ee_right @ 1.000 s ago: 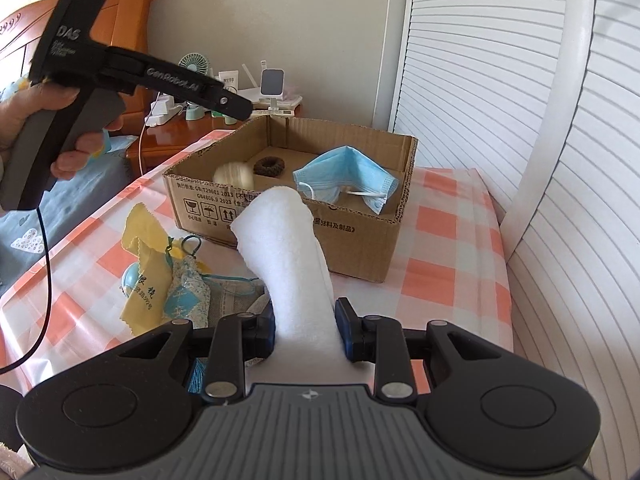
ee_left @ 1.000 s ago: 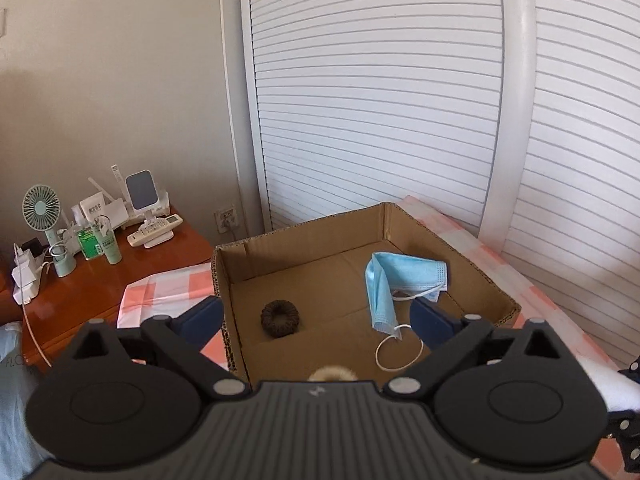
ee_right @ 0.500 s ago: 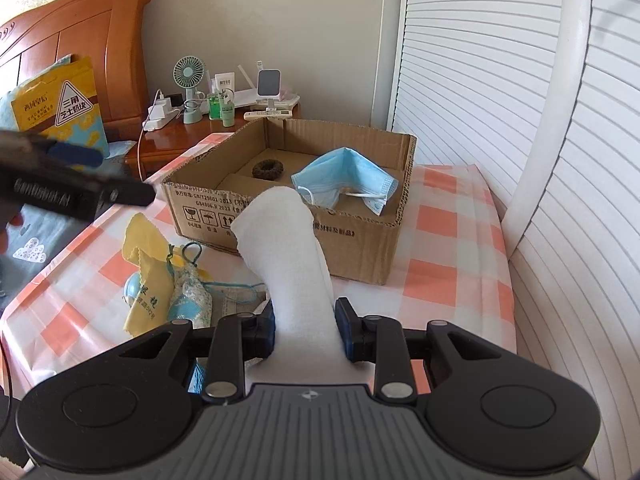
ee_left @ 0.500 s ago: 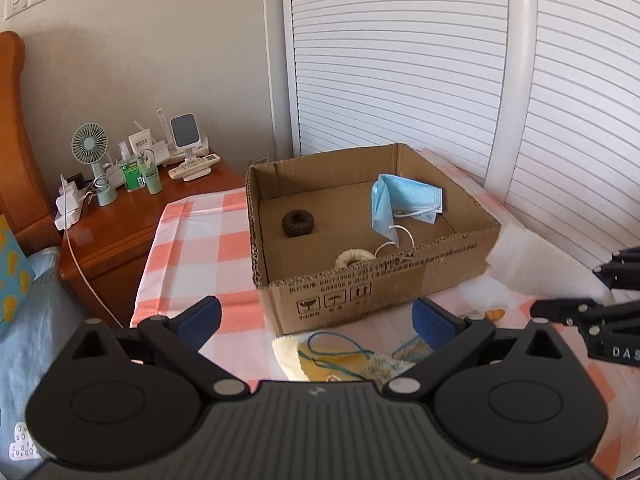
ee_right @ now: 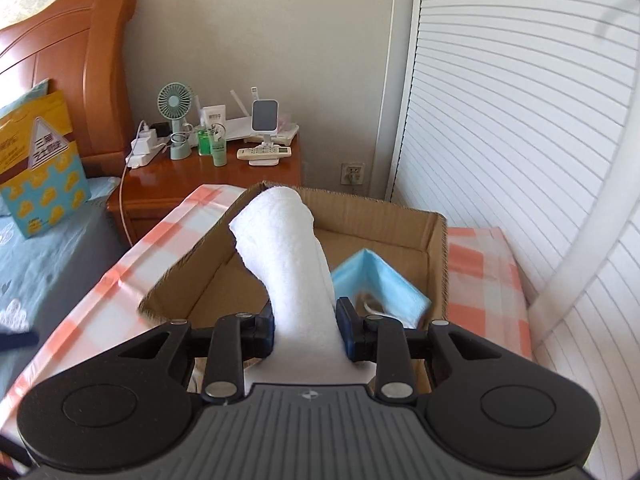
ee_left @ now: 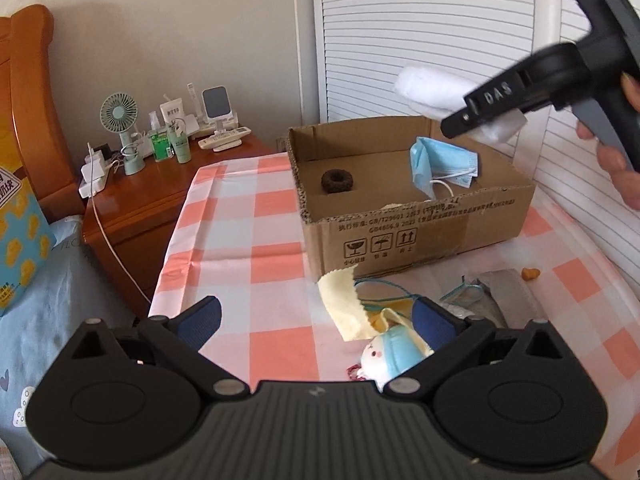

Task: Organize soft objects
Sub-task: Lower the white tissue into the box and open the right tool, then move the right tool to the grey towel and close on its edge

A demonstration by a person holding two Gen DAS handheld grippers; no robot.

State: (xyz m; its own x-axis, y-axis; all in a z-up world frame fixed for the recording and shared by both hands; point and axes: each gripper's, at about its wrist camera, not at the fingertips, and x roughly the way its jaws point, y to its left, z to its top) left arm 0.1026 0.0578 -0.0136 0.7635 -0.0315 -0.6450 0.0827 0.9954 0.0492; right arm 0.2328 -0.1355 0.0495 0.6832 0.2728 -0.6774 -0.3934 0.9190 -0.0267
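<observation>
My right gripper (ee_right: 306,330) is shut on a rolled white towel (ee_right: 286,248) and holds it above the open cardboard box (ee_right: 438,248). In the left wrist view the towel (ee_left: 432,90) hangs over the box (ee_left: 416,224). Inside the box lie a blue face mask (ee_left: 442,162), a dark brown hair scrunchie (ee_left: 337,180) and a pale item at the near wall. My left gripper (ee_left: 316,320) is open and empty, low over the checked tablecloth in front of the box. A yellow cloth (ee_left: 344,300) and a small blue-white plush (ee_left: 390,354) lie by its right finger.
A wooden nightstand (ee_left: 136,196) with a fan, bottles and a remote stands left of the table. White louvred doors (ee_left: 400,40) stand behind the box. A bed with a blue sheet (ee_left: 44,288) is at the left. More cloth pieces and cords (ee_left: 480,292) lie right of the plush.
My right gripper has carried the towel forward and up, from in front of the box to above it. My left gripper has pulled back from over the box and come down toward the tablecloth.
</observation>
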